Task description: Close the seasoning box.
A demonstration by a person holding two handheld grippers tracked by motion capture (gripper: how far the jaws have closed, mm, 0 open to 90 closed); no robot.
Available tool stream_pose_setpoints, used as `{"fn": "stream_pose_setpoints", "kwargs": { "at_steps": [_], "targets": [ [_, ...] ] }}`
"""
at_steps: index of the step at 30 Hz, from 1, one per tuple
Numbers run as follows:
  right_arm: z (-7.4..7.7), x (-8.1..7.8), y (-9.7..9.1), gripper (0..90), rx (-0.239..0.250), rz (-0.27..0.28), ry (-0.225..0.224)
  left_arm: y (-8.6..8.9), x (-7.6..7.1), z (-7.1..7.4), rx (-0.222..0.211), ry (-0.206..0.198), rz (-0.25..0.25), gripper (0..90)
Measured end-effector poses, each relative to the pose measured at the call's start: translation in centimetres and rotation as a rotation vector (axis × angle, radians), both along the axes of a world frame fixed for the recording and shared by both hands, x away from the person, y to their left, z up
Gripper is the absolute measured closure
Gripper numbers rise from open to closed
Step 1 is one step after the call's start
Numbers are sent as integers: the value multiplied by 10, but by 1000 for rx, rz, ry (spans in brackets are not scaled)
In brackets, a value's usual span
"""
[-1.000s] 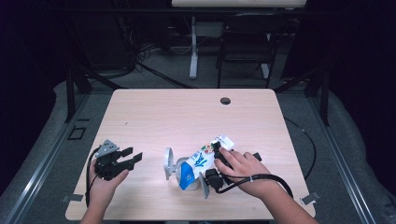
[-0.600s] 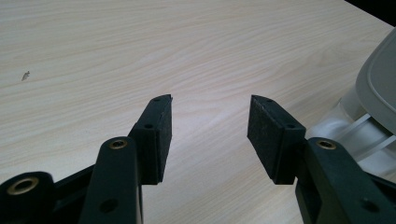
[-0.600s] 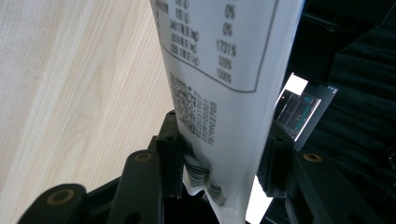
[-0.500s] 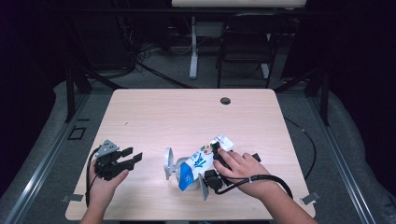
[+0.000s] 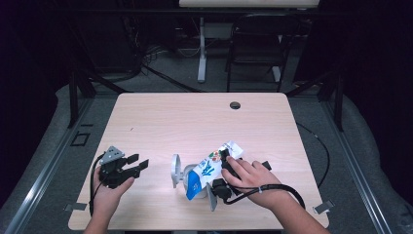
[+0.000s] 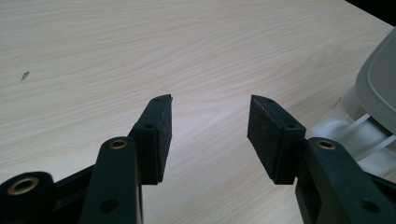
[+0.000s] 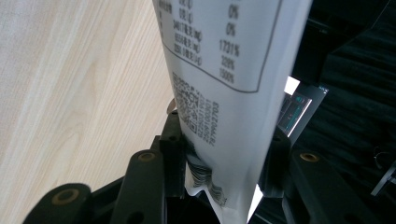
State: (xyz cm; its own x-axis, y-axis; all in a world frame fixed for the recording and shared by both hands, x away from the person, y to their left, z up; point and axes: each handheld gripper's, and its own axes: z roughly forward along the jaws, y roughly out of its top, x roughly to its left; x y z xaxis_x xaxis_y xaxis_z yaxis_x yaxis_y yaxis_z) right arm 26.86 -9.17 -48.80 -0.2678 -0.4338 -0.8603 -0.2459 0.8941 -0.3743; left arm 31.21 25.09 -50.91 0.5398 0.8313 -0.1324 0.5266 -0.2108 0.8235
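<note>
A white and blue printed packet [image 5: 205,171] lies tilted over a clear container [image 5: 187,173] whose round grey lid [image 5: 175,170] stands on edge. My right gripper [image 5: 217,171] is under the person's hand and shut on the packet. In the right gripper view the packet's lower end [image 7: 224,93] sits between both pads of the right gripper [image 7: 224,126], and the jaws have just closed a little further on it. My left gripper [image 5: 138,162] rests at the table's left front, open and holding nothing. In the left gripper view the left gripper [image 6: 209,116] points toward the grey lid [image 6: 379,74].
The wooden table [image 5: 195,122] has a small round cable hole [image 5: 235,105] near its far edge. A black cable [image 5: 280,187] loops off the right gripper at the front right. A chair [image 5: 253,48] and a desk leg stand beyond the table.
</note>
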Motion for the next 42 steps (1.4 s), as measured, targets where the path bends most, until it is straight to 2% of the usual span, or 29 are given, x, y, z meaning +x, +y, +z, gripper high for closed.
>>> {"fn": "stream_pose_setpoints", "kwargs": {
  "at_steps": [42],
  "targets": [
    [-1, -1, -1, 684, -7, 4, 15, 0, 0, 0, 1, 0, 3, 505]
  ]
}}
